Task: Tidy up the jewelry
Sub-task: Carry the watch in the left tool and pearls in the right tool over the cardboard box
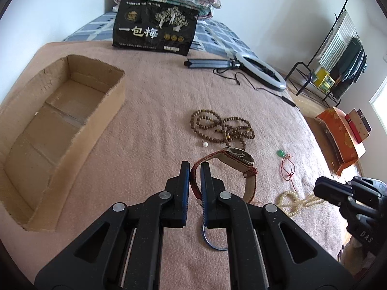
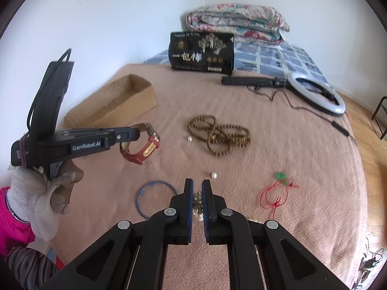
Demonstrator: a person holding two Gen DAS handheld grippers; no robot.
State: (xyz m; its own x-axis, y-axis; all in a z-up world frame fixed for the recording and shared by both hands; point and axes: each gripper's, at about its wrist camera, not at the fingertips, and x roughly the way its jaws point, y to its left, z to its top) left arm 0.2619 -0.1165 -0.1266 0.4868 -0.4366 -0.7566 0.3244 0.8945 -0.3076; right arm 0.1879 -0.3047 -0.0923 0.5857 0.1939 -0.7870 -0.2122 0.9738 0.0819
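The left gripper (image 1: pixel 194 166) pinches the red strap of a watch (image 1: pixel 238 159), lifted off the blanket (image 1: pixel 157 101), face pointing away. The right gripper (image 2: pixel 197 186) clamps pale beads (image 2: pixel 197 204). Farther left, the box (image 1: pixel 72 101) is empty.

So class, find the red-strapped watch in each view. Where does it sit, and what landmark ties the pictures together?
Left wrist view: watch lower centre, strap in the left claw.
Right wrist view: watch centre-left, hanging from that claw.
Shared landmark: brown bead string.
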